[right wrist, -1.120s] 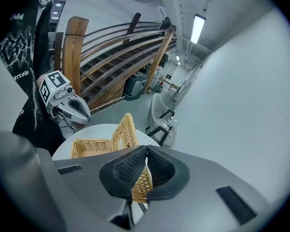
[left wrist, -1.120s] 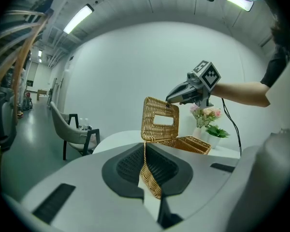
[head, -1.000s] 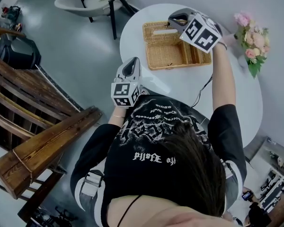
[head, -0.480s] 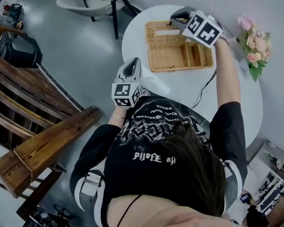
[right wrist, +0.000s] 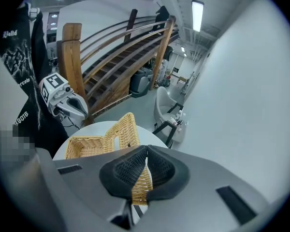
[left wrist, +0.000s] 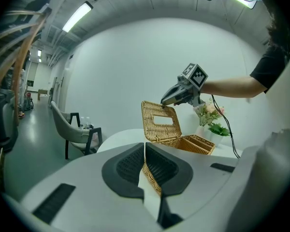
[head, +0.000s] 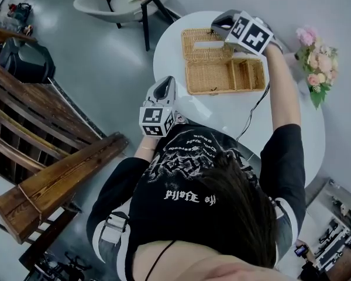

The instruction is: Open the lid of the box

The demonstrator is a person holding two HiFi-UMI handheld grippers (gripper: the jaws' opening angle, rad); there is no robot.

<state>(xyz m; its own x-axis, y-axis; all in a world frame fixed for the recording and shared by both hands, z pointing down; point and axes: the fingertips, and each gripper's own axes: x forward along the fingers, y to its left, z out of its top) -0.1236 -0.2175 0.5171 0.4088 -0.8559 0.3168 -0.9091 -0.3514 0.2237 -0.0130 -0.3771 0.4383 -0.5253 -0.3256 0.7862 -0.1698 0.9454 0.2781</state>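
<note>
A wicker box (head: pixel 225 75) stands on the round white table (head: pixel 281 122) with its compartments showing. Its lid (head: pixel 202 40) is swung up and stands nearly upright at the far side. My right gripper (head: pixel 216 23) is shut on the lid's top edge; in the right gripper view the wicker lid (right wrist: pixel 118 132) runs down between the closed pads of the right gripper (right wrist: pixel 146 153). From the left gripper view that right gripper (left wrist: pixel 163 102) sits at the top corner of the lid (left wrist: pixel 159 122). My left gripper (head: pixel 167 81) hangs shut and empty near the table's near-left edge, short of the box.
A vase of pink flowers (head: pixel 316 57) stands at the table's right side. A black cable (head: pixel 251 116) trails across the table from the right gripper. A grey chair (head: pixel 105 2) is beyond the table, and wooden stair rails (head: pixel 47 157) run along the left.
The right gripper has shifted slightly with the lid's edge in it, and the lid stands a little more upright. The left gripper has barely moved.
</note>
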